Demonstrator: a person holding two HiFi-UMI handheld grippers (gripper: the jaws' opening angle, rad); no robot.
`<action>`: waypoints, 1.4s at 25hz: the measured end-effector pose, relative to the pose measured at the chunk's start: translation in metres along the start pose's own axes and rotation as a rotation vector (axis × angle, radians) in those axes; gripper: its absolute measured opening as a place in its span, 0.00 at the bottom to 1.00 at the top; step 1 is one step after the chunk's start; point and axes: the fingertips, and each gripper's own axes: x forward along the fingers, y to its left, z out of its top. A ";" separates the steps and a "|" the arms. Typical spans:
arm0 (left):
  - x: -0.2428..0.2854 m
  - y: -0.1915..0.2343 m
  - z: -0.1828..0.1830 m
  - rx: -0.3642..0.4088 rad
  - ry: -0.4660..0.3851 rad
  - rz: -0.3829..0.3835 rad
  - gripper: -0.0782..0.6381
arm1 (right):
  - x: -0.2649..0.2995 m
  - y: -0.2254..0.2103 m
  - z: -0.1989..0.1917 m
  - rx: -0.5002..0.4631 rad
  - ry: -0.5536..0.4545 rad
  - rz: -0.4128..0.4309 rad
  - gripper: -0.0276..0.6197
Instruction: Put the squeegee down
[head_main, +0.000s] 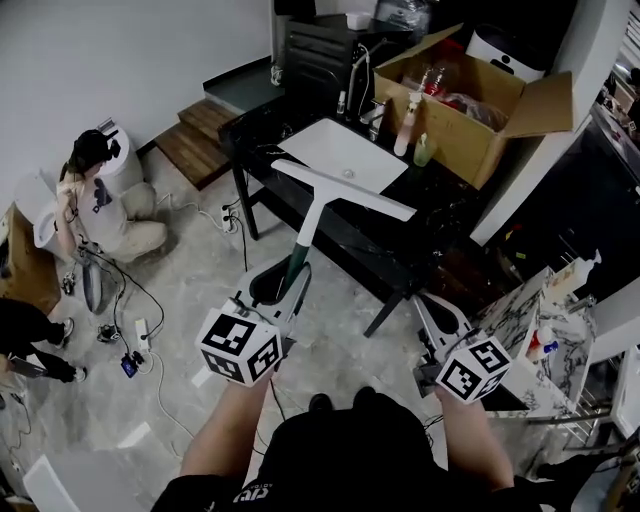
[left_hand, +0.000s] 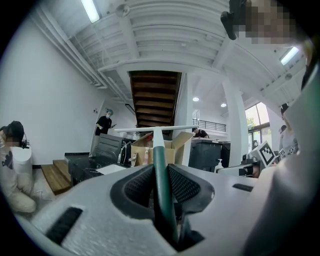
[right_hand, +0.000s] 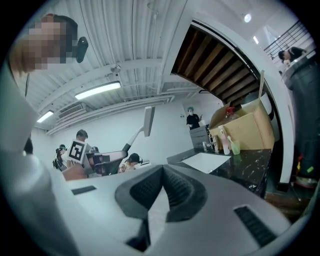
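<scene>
Squeegee (head_main: 308, 232): green handle is clamped between the jaws of the left gripper (head_main: 284, 284), and the white blade is held in the air over the black table (head_main: 425, 240). Right gripper (head_main: 432, 318): jaws are closed together, nothing held.

Squeegee (head_main: 312, 222): white plastic head, smooth; handle dk green, glossy. Left gripper (left_hand: 161, 172): grey plastic shell, matt, grainy; inner faces black, ribbed. Table (head_main: 440, 215), upper centre: black stone-look top, polished. Box (head_main: 470, 130), upper right: brown cardboard. Steps (head_main: 195, 150): dark wood. Floor (head_main: 200, 300): grey marble-look, slight sheen.
</scene>
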 end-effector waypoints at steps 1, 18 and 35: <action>0.002 0.001 -0.001 -0.003 -0.001 -0.002 0.25 | 0.001 -0.002 0.001 0.000 -0.003 -0.005 0.05; 0.089 -0.002 -0.009 -0.008 0.033 -0.052 0.25 | 0.008 -0.083 0.010 0.044 -0.017 -0.068 0.05; 0.243 -0.008 -0.020 0.012 0.122 -0.090 0.25 | 0.049 -0.225 0.030 0.127 -0.022 -0.091 0.05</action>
